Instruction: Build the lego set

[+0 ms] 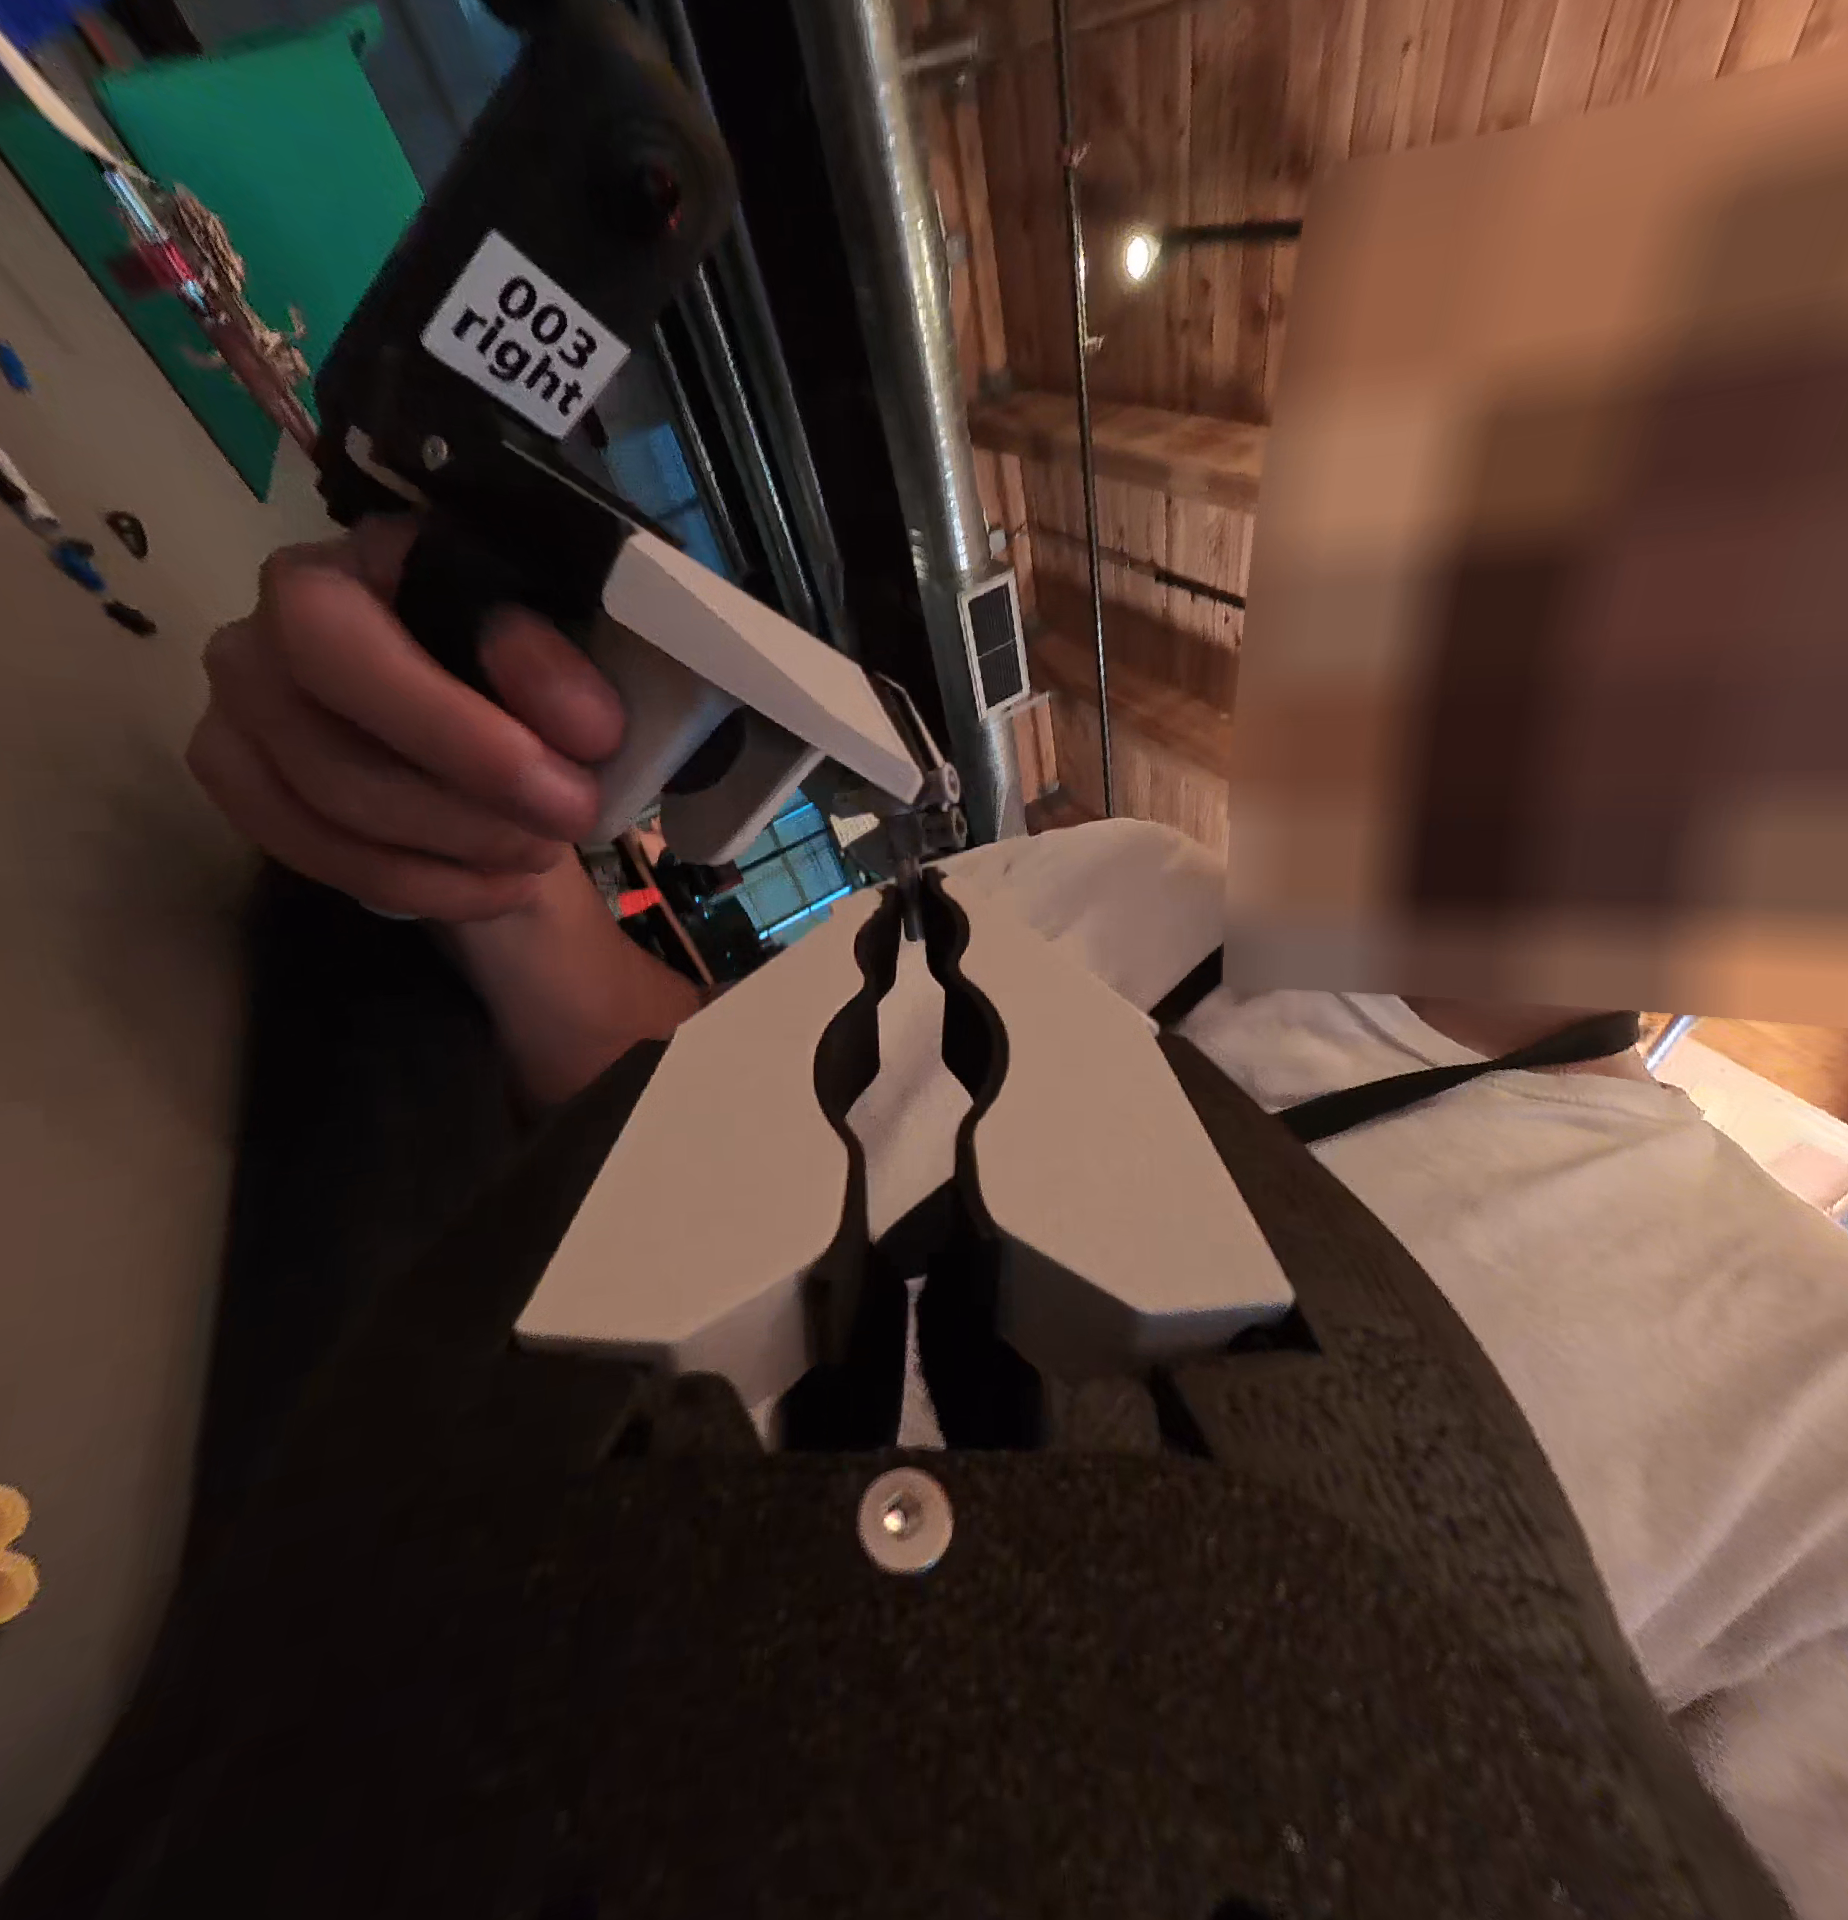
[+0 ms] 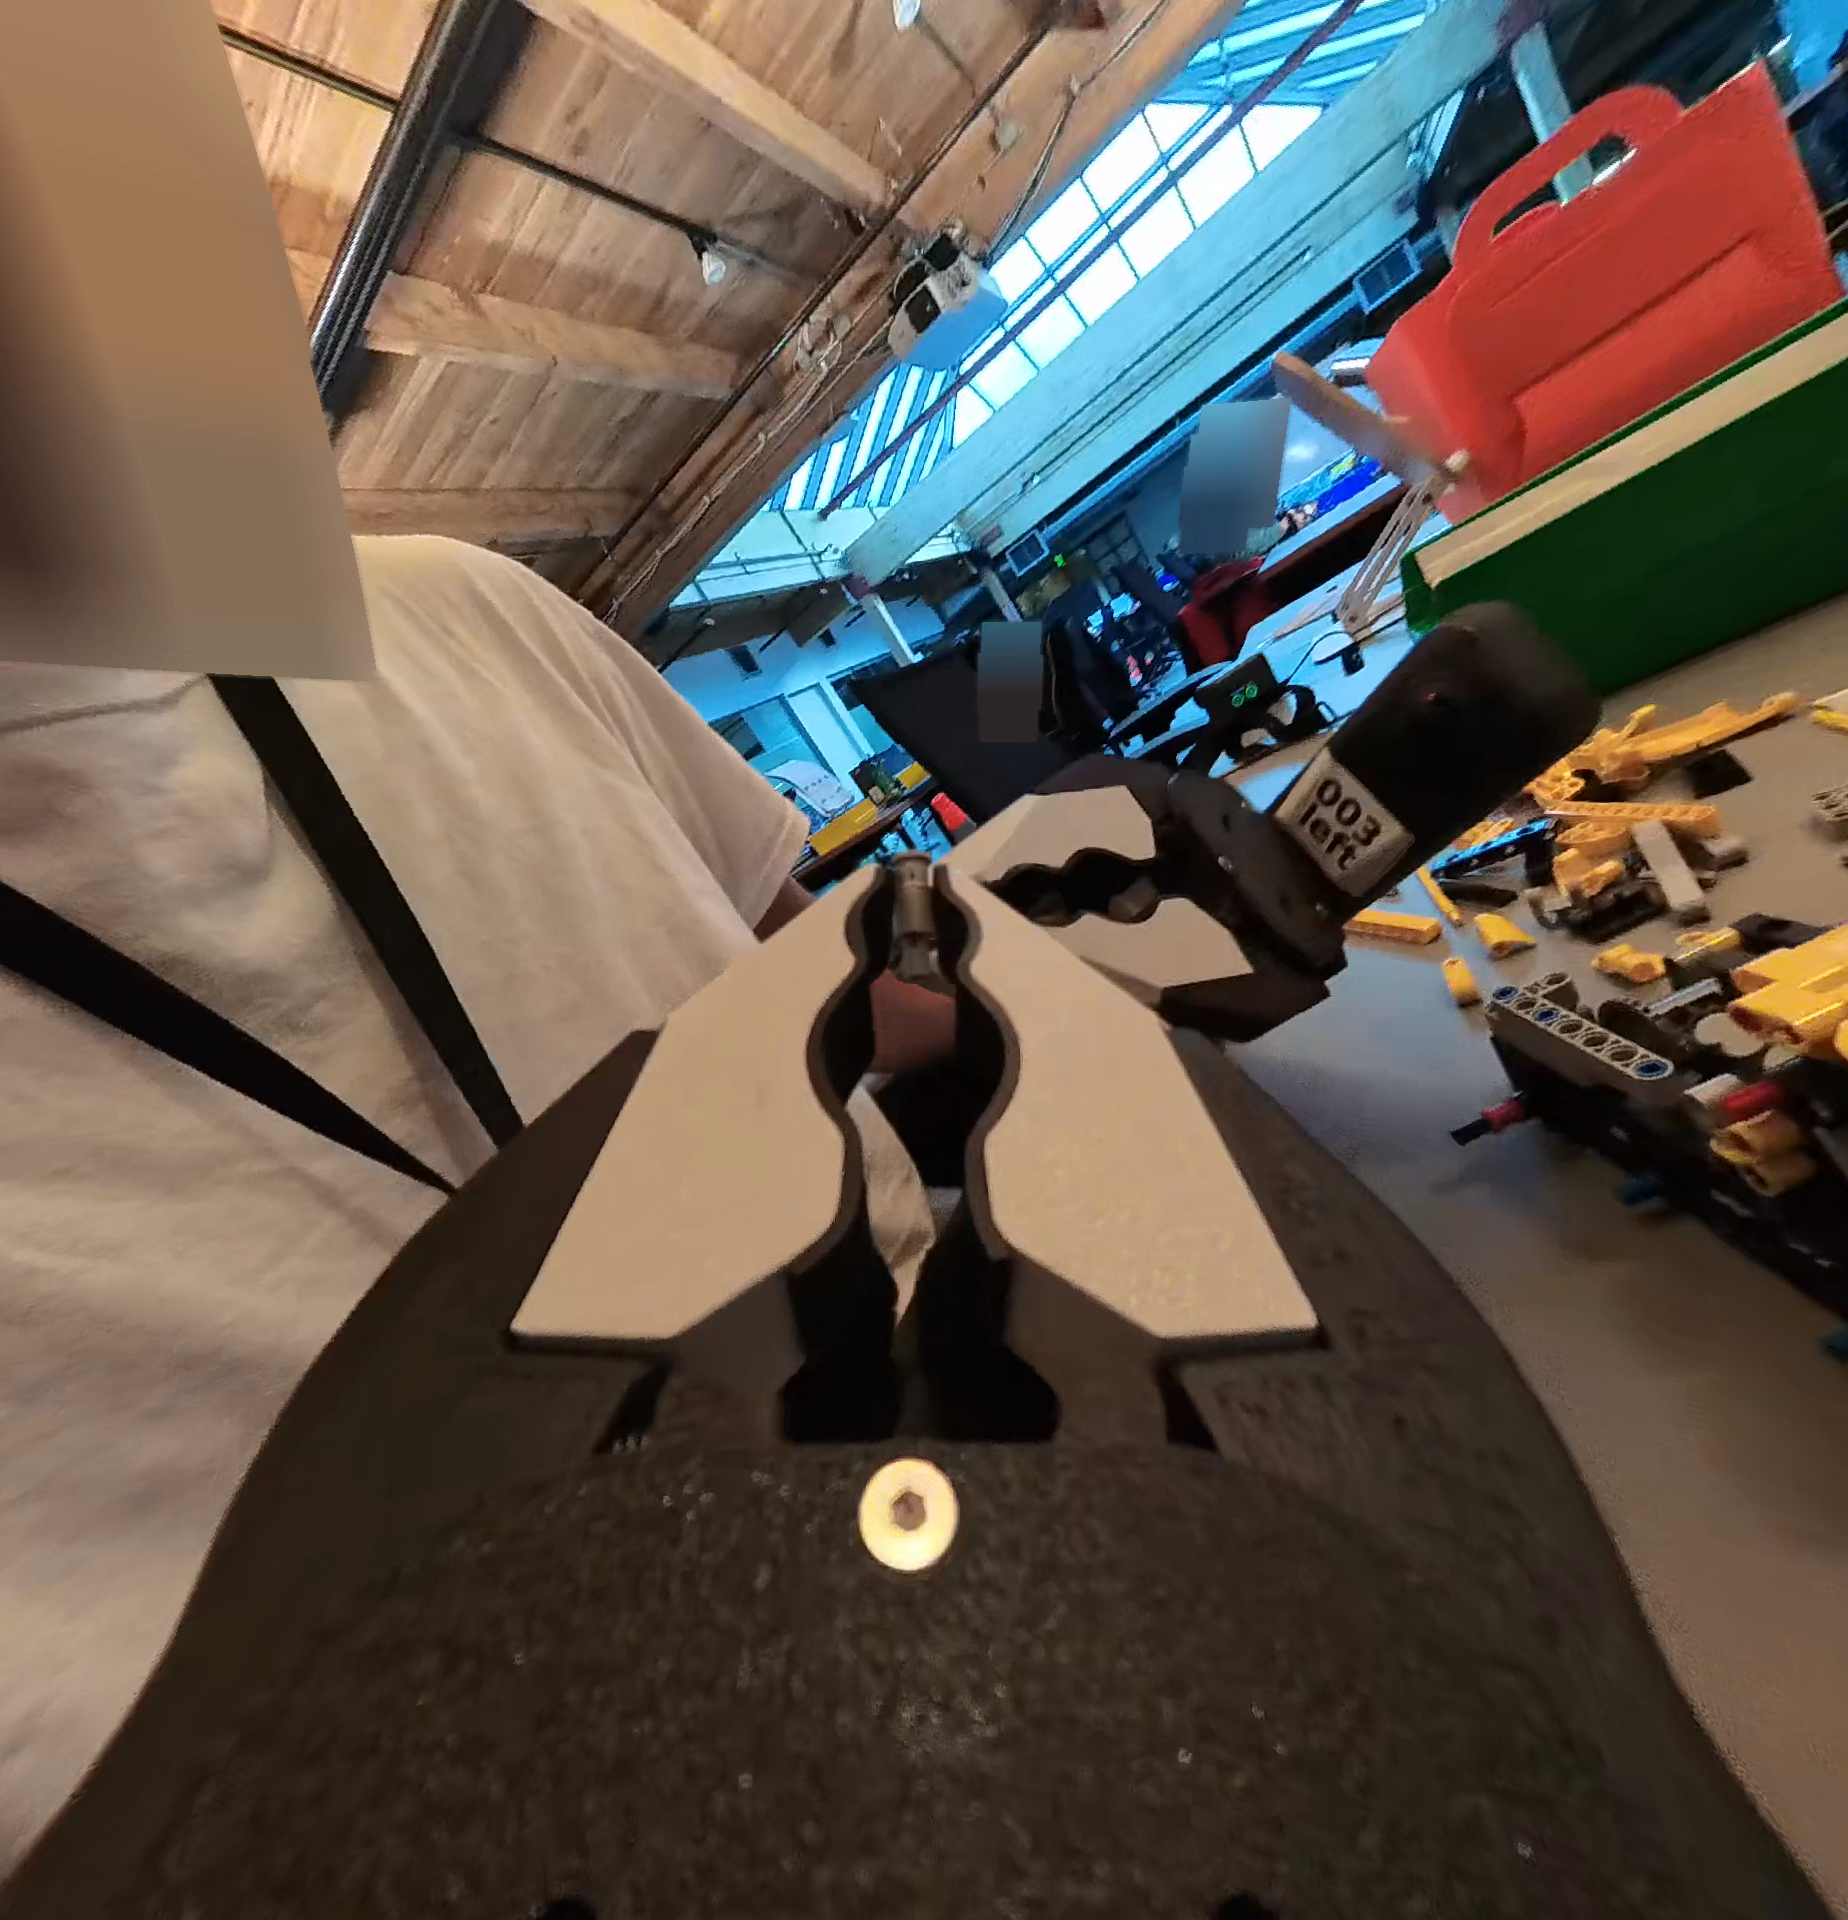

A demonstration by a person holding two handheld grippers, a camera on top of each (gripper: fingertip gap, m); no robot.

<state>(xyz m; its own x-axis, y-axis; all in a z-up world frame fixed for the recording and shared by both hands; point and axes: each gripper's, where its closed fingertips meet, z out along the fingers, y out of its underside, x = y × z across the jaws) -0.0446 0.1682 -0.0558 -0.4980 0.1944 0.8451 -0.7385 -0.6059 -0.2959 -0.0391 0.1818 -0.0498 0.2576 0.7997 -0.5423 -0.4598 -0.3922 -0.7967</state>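
A big workshop hall with a timber plank ceiling, a metal duct and a band of bright windows surrounds a grey worktop (image 2: 1419,1195). A person in a white T-shirt (image 2: 224,935) with a black strap across the chest stands close to both cameras. At the far edge of the worktop sits a green box (image 2: 1678,540) with a red carrier bag (image 2: 1626,270) on top of it. On the right of the worktop in the right wrist view lies a part-built lego model (image 2: 1730,1049) in black and yellow, and behind it a scatter of loose yellow, grey and black lego pieces (image 2: 1626,831).

Both claws are lifted off the worktop, up in front of the person's chest, tips close together. The right claw (image 2: 915,904) is clenched on a small grey lego pin (image 2: 912,925), which sits upright between the fingertips. In the left wrist view that same claw reaches in from the upper left, gripped by a hand (image 1: 400,727), with a little grey lego connector (image 1: 925,810) at its tip. The left claw (image 1: 912,894) is nearly closed, pinching a thin dark stub (image 1: 912,914) that hangs from that connector. I cannot tell how the pin and connector join.
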